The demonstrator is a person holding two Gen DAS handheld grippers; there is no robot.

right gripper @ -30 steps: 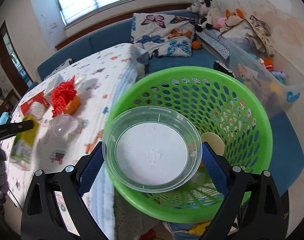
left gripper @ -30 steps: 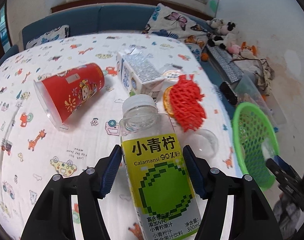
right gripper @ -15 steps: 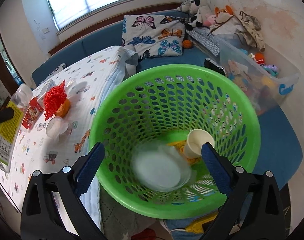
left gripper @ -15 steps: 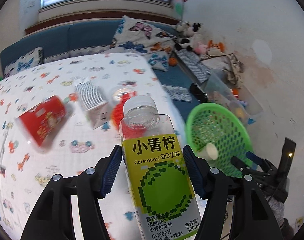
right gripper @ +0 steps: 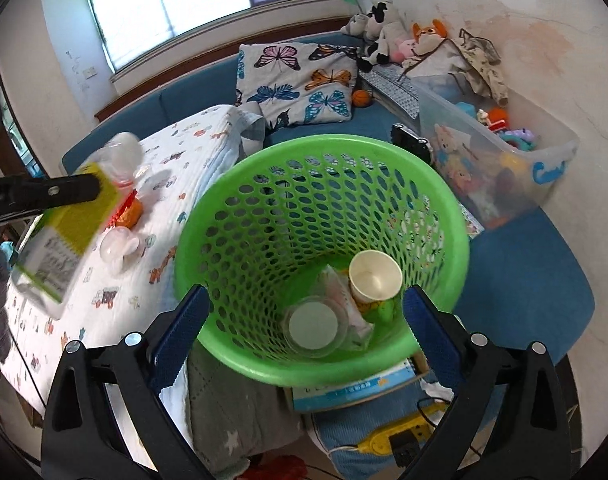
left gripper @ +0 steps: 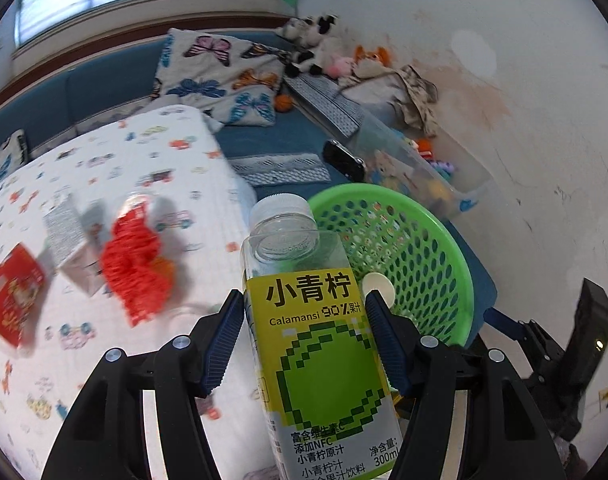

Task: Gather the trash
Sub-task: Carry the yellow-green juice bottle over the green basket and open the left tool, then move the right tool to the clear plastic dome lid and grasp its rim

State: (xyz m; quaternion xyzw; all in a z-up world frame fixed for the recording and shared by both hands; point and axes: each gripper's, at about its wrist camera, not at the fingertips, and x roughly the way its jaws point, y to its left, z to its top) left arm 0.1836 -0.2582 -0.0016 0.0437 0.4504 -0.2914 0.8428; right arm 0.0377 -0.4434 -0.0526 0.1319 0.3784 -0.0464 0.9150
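Note:
My left gripper (left gripper: 304, 340) is shut on an empty clear juice bottle (left gripper: 312, 328) with a yellow-green label, held in the air near the table's right edge; it also shows in the right wrist view (right gripper: 59, 236). The green mesh basket (left gripper: 448, 264) stands just right of the bottle. My right gripper (right gripper: 304, 320) is open and empty above the basket's rim (right gripper: 239, 184). Inside the basket lie a clear plastic lid (right gripper: 314, 326) and a paper cup (right gripper: 374, 278). On the table are a red net (left gripper: 137, 264), a carton (left gripper: 73, 248) and a red cup (left gripper: 11, 300).
The table (left gripper: 175, 148) has a cartoon-print cloth. A blue sofa with a butterfly pillow (right gripper: 299, 84) and plush toys lies behind. A clear toy bin (right gripper: 500, 160) stands right of the basket. A clear dome lid (right gripper: 117, 246) lies on the table.
The right gripper opened and the clear lid dropped into the basket. The left gripper carried the bottle up and right, towards the basket.

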